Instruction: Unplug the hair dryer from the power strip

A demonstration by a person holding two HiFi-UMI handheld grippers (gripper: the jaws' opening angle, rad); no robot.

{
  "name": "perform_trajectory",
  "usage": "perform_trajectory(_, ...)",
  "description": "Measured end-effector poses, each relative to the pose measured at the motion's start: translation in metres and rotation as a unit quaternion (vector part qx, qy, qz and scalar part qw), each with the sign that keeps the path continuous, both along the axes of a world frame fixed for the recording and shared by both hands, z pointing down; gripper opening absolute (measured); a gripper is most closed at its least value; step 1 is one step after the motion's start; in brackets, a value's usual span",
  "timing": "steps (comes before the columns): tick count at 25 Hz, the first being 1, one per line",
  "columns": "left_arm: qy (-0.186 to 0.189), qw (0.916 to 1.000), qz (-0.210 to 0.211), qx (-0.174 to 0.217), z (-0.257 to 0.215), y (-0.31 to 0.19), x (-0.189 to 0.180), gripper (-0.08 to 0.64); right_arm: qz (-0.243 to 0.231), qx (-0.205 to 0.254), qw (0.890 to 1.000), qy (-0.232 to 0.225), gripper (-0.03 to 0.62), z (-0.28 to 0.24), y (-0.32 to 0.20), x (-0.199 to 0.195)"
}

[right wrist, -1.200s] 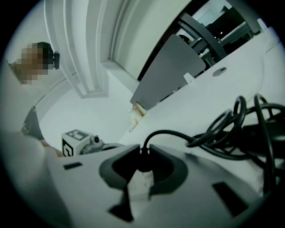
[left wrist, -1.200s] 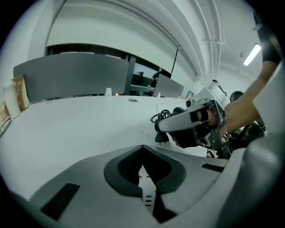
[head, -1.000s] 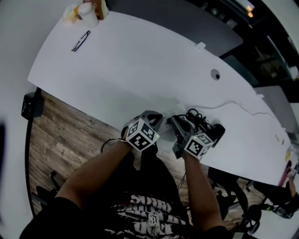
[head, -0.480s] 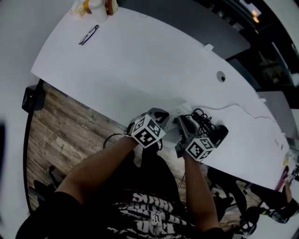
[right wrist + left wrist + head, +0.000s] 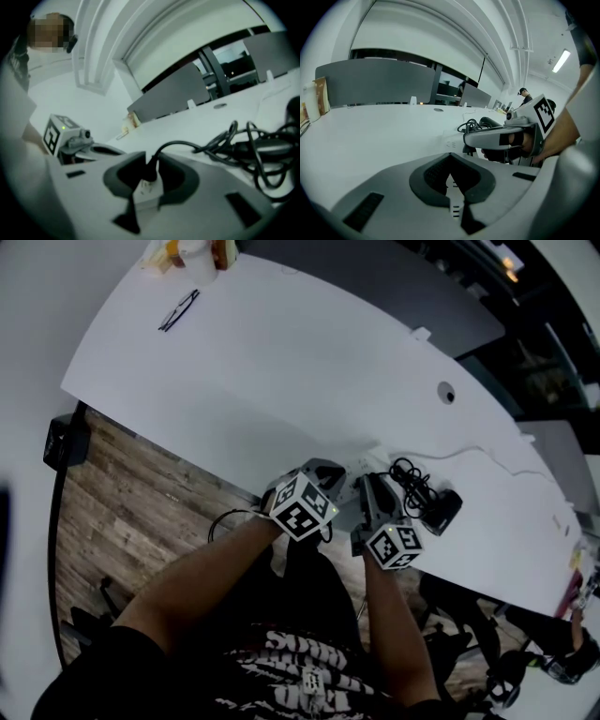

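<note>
Still plugged in: left tongs [image 5: 451, 186] clamp the power strip [image 5: 146, 193]; right tongs [image 5: 151, 161], jaws just opening, loosely straddle the plug [image 5: 150, 171].

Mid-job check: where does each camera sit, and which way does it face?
Head view: on the person's head, looking steeply down at the table; forearms, left tool and right tool show.
Left gripper view: on the left tool, facing across the table; own jaws below, right tool at right.
Right gripper view: on the right tool, facing the plug between its jaws, which have just been opening; left tool at left.
Shared: both gripper views show the power strip.
</note>
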State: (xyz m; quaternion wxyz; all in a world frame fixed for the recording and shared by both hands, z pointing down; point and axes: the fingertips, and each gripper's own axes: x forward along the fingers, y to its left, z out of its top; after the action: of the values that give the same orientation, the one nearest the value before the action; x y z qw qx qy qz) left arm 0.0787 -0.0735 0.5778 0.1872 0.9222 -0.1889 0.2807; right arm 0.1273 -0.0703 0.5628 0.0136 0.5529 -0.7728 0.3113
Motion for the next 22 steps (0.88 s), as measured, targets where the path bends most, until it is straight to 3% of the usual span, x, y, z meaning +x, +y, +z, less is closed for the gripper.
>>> perform_trajectory(6,-0.016,0.9991,0.030,0.024,0.002,0.008,0.002,0.025,0.012,0.047,0.995,0.085,0.100,-0.006,0.011,-0.010)
perform_trajectory(12,-0.021,0.9988,0.028,0.034,0.002,0.009,-0.001,0.025,0.075,0.039,0.994,0.075,0.098,-0.004,0.007,-0.013)
perform_trajectory(16,-0.020,0.9997,0.004,0.012,0.004,0.007,-0.006,0.025,0.117,0.032,0.990,0.070,0.094,-0.004,0.015,-0.015)
perform_trajectory(19,-0.021,0.9996,-0.014,-0.011,0.005,0.012,-0.008,0.025,0.096,0.061,0.989,0.095,0.097,-0.005,0.030,-0.018)
perform_trajectory(22,-0.035,0.9991,-0.014,0.021,0.005,0.015,-0.008,0.025,0.059,0.088,0.986,0.129,0.101,-0.008,0.038,-0.023)
